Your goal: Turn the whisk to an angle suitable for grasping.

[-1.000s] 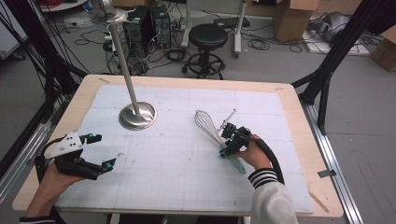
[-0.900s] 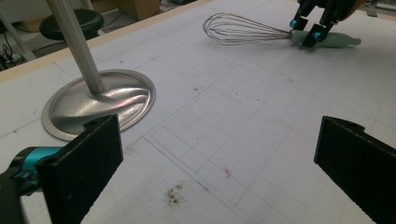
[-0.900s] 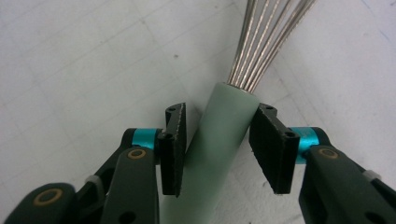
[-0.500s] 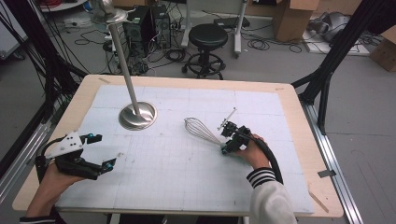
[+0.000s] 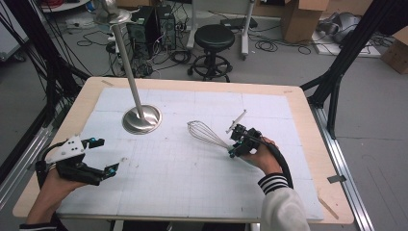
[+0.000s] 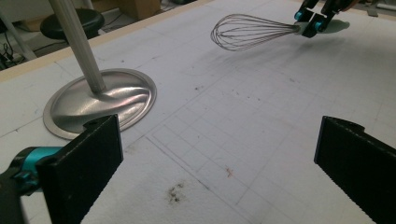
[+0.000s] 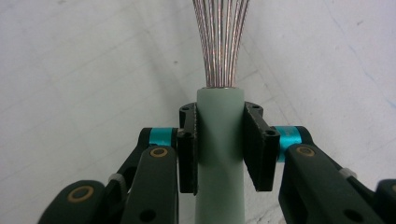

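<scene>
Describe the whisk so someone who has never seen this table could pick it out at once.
Start at the white gridded mat on the wooden table, then look right of the round steel stand base. There the right gripper clamps the whisk by its pale green handle. Its balloon of thin wires, pointing toward the base, sets it apart.

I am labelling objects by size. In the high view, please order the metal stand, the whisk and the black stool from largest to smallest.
1. Metal stand, clearly largest.
2. Black stool and whisk look alike; the stool stands farther away, so I leave them unranked.
</scene>
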